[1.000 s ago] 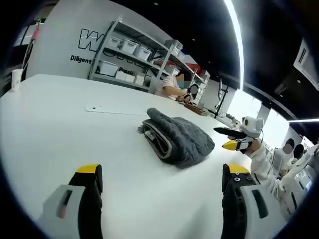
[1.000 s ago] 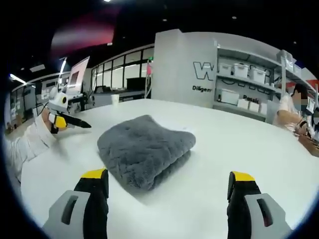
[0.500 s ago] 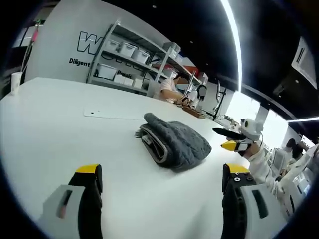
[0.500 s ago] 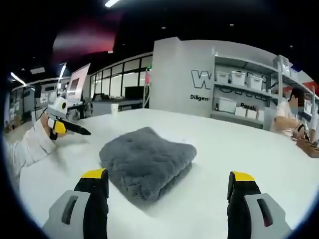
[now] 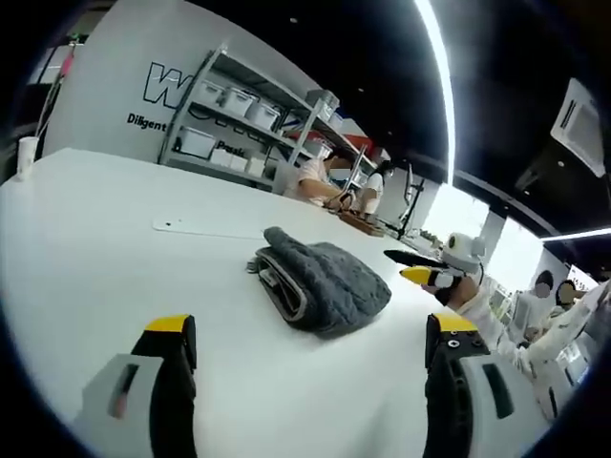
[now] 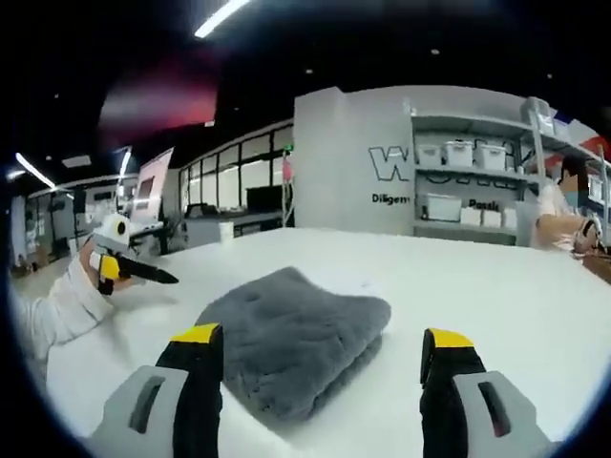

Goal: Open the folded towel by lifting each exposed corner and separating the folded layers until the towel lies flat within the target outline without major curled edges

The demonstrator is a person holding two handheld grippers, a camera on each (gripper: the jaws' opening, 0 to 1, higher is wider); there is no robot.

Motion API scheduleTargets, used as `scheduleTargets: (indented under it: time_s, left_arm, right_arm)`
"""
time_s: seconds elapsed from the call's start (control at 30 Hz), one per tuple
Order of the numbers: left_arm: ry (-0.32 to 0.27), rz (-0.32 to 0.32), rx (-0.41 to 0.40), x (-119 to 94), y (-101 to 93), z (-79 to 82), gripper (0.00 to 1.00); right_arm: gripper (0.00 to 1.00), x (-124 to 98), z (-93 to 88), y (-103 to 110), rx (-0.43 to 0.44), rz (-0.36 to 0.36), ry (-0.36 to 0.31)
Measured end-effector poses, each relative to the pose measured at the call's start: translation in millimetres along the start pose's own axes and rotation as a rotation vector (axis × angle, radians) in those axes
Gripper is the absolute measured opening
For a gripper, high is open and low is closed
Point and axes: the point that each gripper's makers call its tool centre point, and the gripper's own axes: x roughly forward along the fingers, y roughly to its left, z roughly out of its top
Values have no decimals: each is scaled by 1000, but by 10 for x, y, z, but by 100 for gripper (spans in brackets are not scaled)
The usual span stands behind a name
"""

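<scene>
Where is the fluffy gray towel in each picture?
Left gripper view: the folded gray towel lies on the white table, just right of middle, its layered edge facing the camera.
Right gripper view: it sits low in the middle, between the jaws, smooth top showing.
Shared landmark: the shelf rack with white bins beside wall lettering.

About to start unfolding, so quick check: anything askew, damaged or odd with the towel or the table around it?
Nothing stands out. The grey towel lies folded in a neat stack on the white table, its layered edges visible in the left gripper view. Both hand-held grippers, left and right, are open and off the fabric. No target outline is discernible.
</scene>
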Motion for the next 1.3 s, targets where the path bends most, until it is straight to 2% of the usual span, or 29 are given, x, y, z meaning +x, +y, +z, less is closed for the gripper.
scheduleTargets:
  time_s: [0.13, 0.37, 0.6, 0.77, 1.0, 1.17, 1.3]
  left_arm:
    - [-14, 2, -3, -37, 10, 42, 99]
    - [-39, -3, -10, -66, 6, 110, 98]
    - [-45, -5, -14, -81, 8, 124, 98]
    - [-48, -10, -9, -95, -17, 137, 98]
    - [-61, -12, -14, -116, -30, 163, 98]
    - [-65, -18, -18, -121, -36, 173, 98]
    - [-72, -16, -27, -123, -10, 192, 98]
  right_arm:
    - [74, 55, 116, -214, 11, -9, 7]
    - [70, 291, 221, -372, -19, -16, 63]
    - [65, 653, 118, -426, 18, 27, 163]
    - [59, 809, 69, -526, 37, 2, 207]
    - [51, 946, 0, -574, 49, 1, 258]
    - [53, 1016, -166, -621, 72, 2, 317]
    - [40, 1036, -210, -683, 122, 0, 313]
